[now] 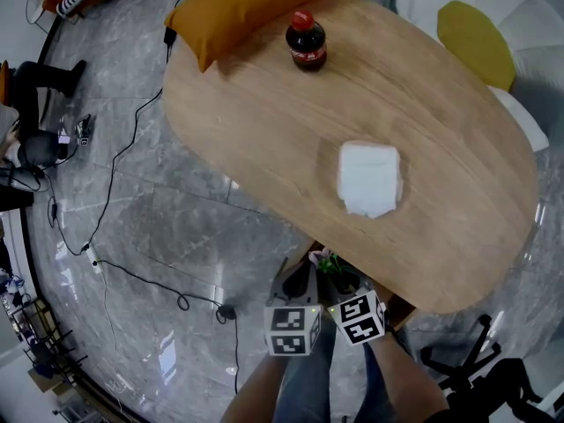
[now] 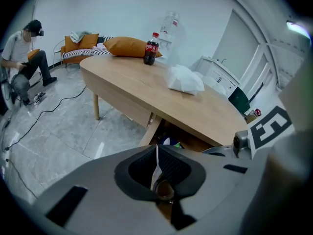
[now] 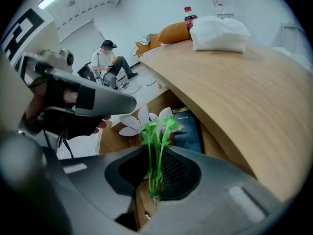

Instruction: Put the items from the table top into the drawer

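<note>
My right gripper [image 3: 156, 153] is shut on the green stems of an artificial flower [image 3: 155, 131]; its white petals [image 3: 132, 124] hang over the open wooden drawer [image 3: 159, 104] under the table edge. A dark blue book [image 3: 188, 129] lies in that drawer. My left gripper [image 2: 156, 153] is shut, with a thin white sliver in the seam that I cannot identify; it hovers just left of the flower [image 1: 328, 261]. On the table [image 1: 264, 122] stand a cola bottle [image 1: 306, 40] and a white soft pack [image 1: 369, 179], both far from the grippers.
An orange pillow [image 1: 247, 7] lies at the table's far end. Black cables [image 1: 115, 174] trail over the grey marble floor on the left. A person [image 2: 24, 58] sits by the far wall. A yellow-cushioned chair [image 1: 476, 38] and a black chair base [image 1: 476, 368] flank the table.
</note>
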The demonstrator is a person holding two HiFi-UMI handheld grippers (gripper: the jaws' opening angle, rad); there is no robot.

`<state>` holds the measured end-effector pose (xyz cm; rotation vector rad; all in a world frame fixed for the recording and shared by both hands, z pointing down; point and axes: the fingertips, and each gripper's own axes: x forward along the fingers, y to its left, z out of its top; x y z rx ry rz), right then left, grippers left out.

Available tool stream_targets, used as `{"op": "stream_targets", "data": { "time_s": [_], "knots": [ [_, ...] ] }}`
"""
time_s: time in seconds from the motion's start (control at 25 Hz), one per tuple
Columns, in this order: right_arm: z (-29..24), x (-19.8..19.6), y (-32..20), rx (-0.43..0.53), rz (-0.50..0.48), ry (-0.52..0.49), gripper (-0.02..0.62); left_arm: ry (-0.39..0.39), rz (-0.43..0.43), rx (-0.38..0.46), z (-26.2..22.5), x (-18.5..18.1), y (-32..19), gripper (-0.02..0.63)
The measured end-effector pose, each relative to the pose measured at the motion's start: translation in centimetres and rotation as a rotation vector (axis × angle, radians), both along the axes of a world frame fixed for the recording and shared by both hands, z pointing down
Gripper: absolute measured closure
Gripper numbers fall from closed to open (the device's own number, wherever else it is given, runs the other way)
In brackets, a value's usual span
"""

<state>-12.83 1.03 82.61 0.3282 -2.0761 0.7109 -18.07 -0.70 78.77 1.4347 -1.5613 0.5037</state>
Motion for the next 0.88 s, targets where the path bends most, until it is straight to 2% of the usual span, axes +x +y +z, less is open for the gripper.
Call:
{"op": "stream_targets", "data": {
  "time_s": [0.2,0.32,0.44,0.6,0.88],
  "knots": [
    [0.6,0.4,0.0,-0.043,0.047,0.024,0.517,0.006,-0.029,-0.011,0.3,-0.3,0.6,0.586],
    [0.5,0.3,0.4,-0.04,0.021,0.024,0.51,-0.003,-0.024,0.0,0.0,-0.6,0.3,0.586],
    [0.6,0.2,0.8,-0.058,0.007,0.021,0.428,-0.007,-0.01,0.009,-0.2,-0.8,-0.1,0.586],
    [0.3,0.7,0.8,-0.067,0.054,0.04,0.385,-0.009,0.0,0.024,-0.8,-0.9,-0.5,0.586],
    [-0.7,1.8,1.2,-0.071,0.077,0.057,0.365,-0.011,0.032,0.027,-1.5,-0.4,-0.3,0.586]
  ]
}}
